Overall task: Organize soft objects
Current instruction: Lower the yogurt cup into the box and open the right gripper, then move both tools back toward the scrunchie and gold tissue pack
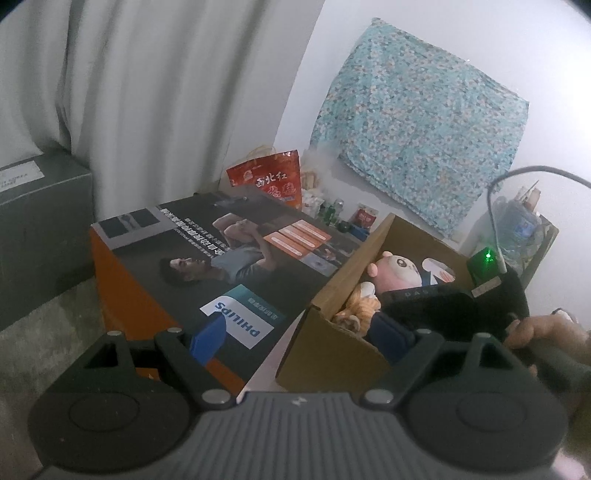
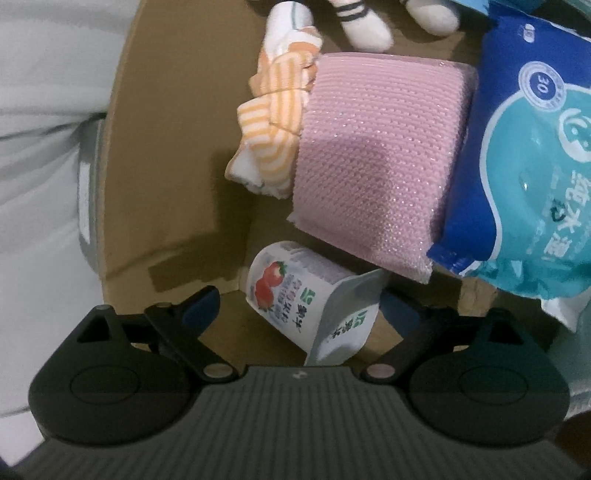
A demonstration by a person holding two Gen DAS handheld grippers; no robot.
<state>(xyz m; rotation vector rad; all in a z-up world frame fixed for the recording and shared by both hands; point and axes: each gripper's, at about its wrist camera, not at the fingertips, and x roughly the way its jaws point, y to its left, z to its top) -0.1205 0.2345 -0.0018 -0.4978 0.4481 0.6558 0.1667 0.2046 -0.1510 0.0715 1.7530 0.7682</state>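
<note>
Right now my right gripper hangs inside the cardboard box, fingers spread wide and clamped on nothing, with a strawberry yogurt cup lying on its side between them near the box's lower wall. Cup's long axis runs slantwise across the gap, foil lid end toward my right finger; whether either pad touches it I cannot tell. Soft things lie just beyond, straight ahead: a pink knit sponge cloth, an orange-striped rolled sock touching its left edge, a blue wet-wipes pack overlapping its right side. Plush legs at the far wall, cut off by the frame. My left gripper is also spread and empty, held outside the box's near corner, above the Philips carton. From there I see the box rim, a pink plush and an orange tiger plush inside, partly hidden by my right hand. Right gripper is clearly nearer; the pink cloth looks like the likely next grasp, judged only from position. Box floor beneath the pile is unseen.
</note>
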